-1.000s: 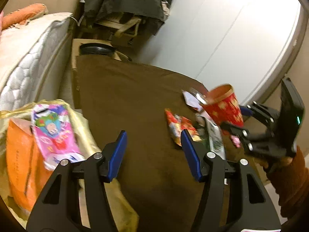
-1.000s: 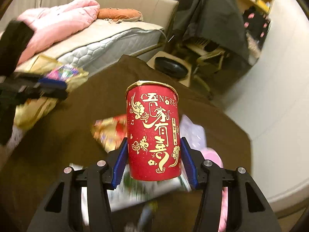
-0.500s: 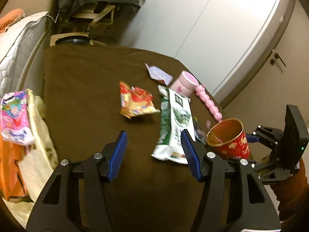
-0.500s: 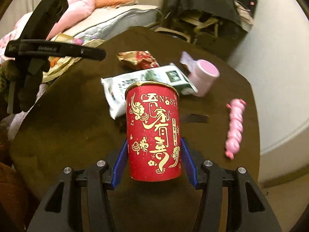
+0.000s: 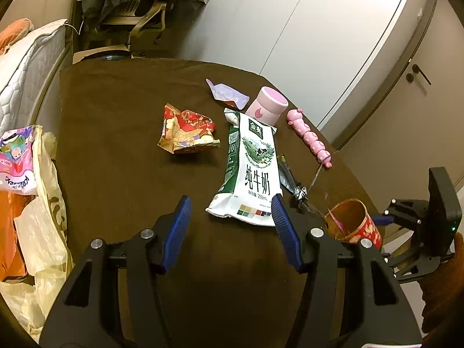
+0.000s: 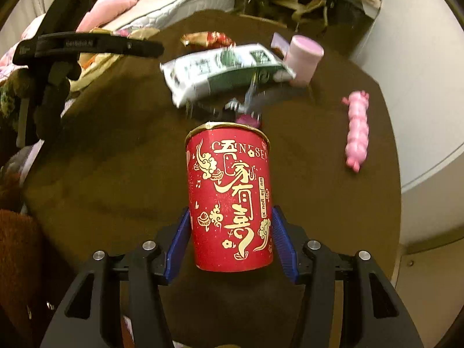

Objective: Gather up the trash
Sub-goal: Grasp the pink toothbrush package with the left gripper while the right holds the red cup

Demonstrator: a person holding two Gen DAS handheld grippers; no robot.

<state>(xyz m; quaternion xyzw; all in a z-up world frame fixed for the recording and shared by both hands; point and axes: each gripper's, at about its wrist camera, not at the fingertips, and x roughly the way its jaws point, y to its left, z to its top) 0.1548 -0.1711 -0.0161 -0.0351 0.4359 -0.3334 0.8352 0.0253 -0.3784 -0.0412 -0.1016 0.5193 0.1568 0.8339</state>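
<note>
The brown tabletop [image 5: 121, 174] lies bare directly under and ahead-left of the left claw [image 5: 230, 226], whose jaws stand wide and empty, its curved edge falling away beyond the right claw [image 6: 230, 240]. Ahead of the left claw's right finger the flattened milk carton [image 5: 249, 171] lies with its long axis pointing away. The right claw grips the red cup [image 6: 230, 200], mouth tilted away; only the left view shows its hollow inside.
</note>
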